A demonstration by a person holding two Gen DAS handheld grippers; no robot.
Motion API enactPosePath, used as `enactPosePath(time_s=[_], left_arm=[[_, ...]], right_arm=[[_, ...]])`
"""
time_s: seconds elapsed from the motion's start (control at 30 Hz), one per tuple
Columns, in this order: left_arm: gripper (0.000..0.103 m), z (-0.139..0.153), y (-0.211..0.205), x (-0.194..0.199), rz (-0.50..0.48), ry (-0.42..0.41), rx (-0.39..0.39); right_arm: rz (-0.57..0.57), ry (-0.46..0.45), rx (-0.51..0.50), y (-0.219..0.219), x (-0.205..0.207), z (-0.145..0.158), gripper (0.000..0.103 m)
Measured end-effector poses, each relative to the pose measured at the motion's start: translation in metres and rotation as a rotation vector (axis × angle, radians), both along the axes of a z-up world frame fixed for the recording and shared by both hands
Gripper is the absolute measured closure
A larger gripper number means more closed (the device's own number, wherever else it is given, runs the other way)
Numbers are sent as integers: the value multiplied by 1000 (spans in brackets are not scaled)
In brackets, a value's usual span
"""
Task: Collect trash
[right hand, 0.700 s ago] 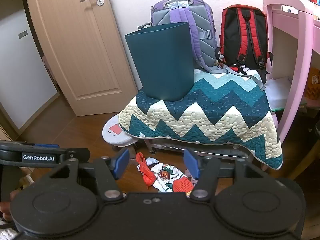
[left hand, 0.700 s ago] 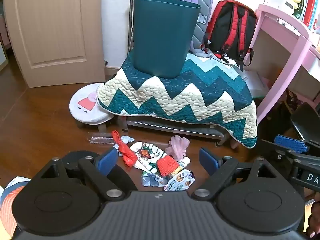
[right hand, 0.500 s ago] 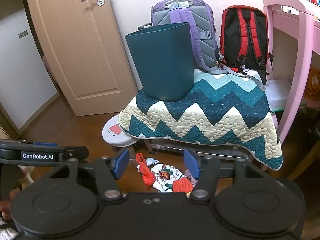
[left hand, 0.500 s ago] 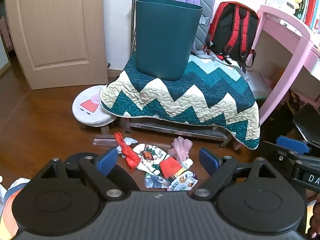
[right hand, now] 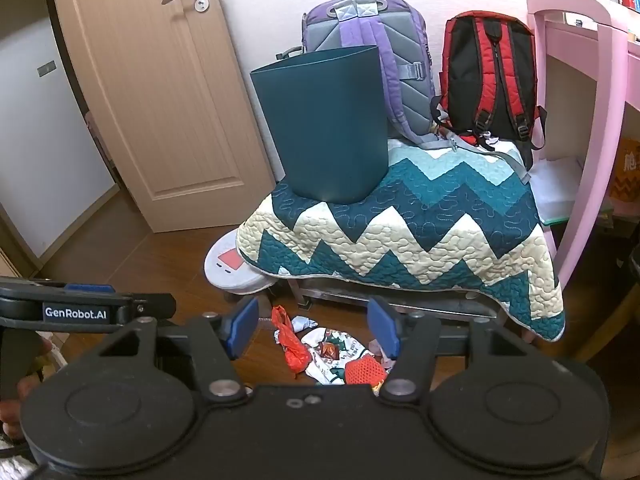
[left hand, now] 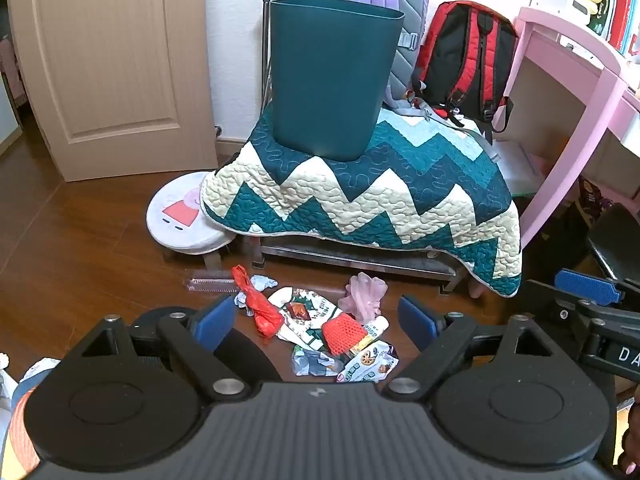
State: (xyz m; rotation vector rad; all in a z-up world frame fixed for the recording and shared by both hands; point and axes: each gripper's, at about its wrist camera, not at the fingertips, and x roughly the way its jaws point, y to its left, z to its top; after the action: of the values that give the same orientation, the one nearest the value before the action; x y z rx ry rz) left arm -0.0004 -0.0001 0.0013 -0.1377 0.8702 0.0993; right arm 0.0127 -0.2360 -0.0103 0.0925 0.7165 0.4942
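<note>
Hovering above the trash pile (left hand: 320,328) on the floor, both grippers (left hand: 316,320) (right hand: 312,328) hold their fingers spread, empty.

Left claw (left hand: 316,322) spread wide, empty, tilted downward; right claw (right hand: 313,330) likewise spread, empty, tilted downward, just beside it.

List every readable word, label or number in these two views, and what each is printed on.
"GenRobot.AI": white label on the left gripper, seen from the right wrist view.
"DA", cut off by the frame edge: label on the right gripper, seen from the left wrist view.
Snack wrappers, book spines: print too small to read.
</note>
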Motion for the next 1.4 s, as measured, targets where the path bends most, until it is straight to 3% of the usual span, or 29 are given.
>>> enactPosePath(time_s=[0.4,0.67,1.4], left_arm=[[14,1,0,0,-8,1,0],[14,1,-4,-1,-25,-7,11],[14,5,-6,-2,-43,-22,1]], right_arm=[[-2,-6,-2,1,-1,2,42],[49,-70,-5,6,-4,13,42],[99,-9,-13,23,-3,7,42]])
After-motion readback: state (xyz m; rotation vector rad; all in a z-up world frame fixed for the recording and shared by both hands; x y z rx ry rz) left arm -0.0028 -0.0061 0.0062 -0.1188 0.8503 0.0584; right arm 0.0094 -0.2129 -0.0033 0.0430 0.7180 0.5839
